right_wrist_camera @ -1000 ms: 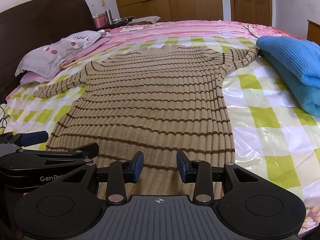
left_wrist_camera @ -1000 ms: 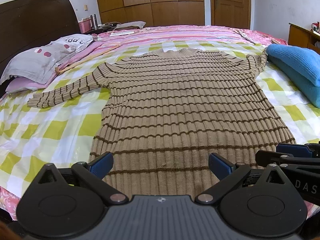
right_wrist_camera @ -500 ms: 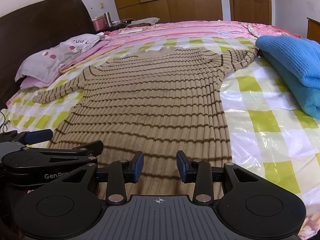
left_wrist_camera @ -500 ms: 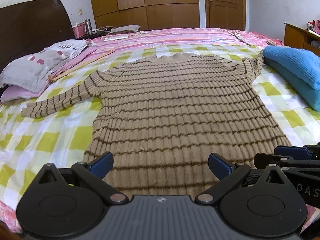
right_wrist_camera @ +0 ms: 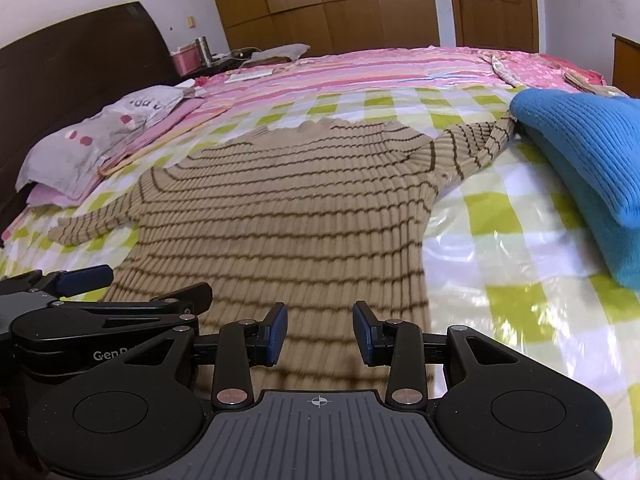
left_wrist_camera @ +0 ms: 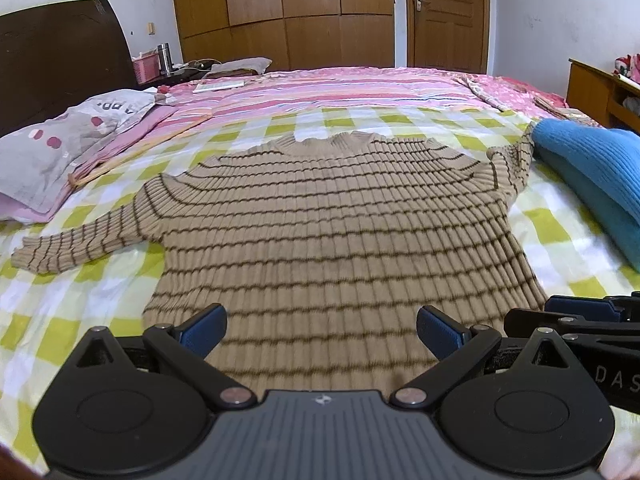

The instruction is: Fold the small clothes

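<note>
A tan ribbed sweater with thin brown stripes (left_wrist_camera: 328,224) lies flat on the bed, neck away from me, sleeves spread to both sides; it also shows in the right wrist view (right_wrist_camera: 288,216). My left gripper (left_wrist_camera: 320,330) is open wide and empty over the sweater's hem. My right gripper (right_wrist_camera: 319,334) is open more narrowly and empty, over the hem's right part. The left gripper's fingers (right_wrist_camera: 80,278) show at the left of the right wrist view. The right sleeve's end is hidden beside the blue knit.
A folded blue knit (left_wrist_camera: 592,172) lies at the right, also in the right wrist view (right_wrist_camera: 584,148). A grey pillow (left_wrist_camera: 60,144) lies at the left by the dark headboard (left_wrist_camera: 60,52). The green-checked plastic sheet (right_wrist_camera: 520,260) covers the bed. Wardrobe and door stand behind.
Both grippers have tilted up and moved forward over the hem, so the sweater sits lower and closer in view. Both jaws keep the same opening. The sweater has not moved.
</note>
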`<state>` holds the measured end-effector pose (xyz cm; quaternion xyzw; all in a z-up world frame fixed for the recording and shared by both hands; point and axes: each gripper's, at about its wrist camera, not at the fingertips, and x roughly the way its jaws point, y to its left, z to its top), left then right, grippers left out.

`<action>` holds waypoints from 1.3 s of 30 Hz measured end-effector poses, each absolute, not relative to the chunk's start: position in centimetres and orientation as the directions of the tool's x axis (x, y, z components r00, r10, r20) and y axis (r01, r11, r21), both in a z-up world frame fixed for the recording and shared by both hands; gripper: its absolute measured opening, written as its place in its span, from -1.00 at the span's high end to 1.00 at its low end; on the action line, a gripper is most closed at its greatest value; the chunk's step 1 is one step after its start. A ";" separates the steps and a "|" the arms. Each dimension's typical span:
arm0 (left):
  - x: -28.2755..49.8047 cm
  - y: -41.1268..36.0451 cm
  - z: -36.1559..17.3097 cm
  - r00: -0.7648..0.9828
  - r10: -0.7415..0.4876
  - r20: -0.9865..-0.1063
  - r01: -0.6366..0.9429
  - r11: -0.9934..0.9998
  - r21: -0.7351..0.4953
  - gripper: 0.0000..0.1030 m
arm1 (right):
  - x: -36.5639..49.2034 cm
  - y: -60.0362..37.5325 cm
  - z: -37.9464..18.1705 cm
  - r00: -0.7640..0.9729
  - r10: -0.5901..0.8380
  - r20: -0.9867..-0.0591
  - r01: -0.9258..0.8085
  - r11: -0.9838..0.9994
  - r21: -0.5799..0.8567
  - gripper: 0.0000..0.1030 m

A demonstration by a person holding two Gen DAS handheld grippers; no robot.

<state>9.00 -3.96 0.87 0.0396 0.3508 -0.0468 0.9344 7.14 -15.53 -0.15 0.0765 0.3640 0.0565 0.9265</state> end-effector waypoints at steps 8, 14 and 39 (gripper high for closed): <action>11.5 -4.5 0.6 0.745 -0.050 -0.665 0.108 0.993 0.046 -1.00 | 9.7 -16.0 -0.3 0.729 0.149 -0.668 -0.035 0.983 0.181 0.30; 12.5 -4.2 0.3 0.741 -0.048 -0.670 0.100 0.994 0.039 -1.00 | 10.8 -15.7 -0.4 0.725 0.144 -0.673 -0.043 0.986 0.164 0.30; 14.8 -2.8 -0.9 0.710 -0.023 -0.703 0.062 0.998 0.030 -1.00 | 13.7 -13.9 -0.9 0.696 0.151 -0.702 -0.065 0.987 0.148 0.30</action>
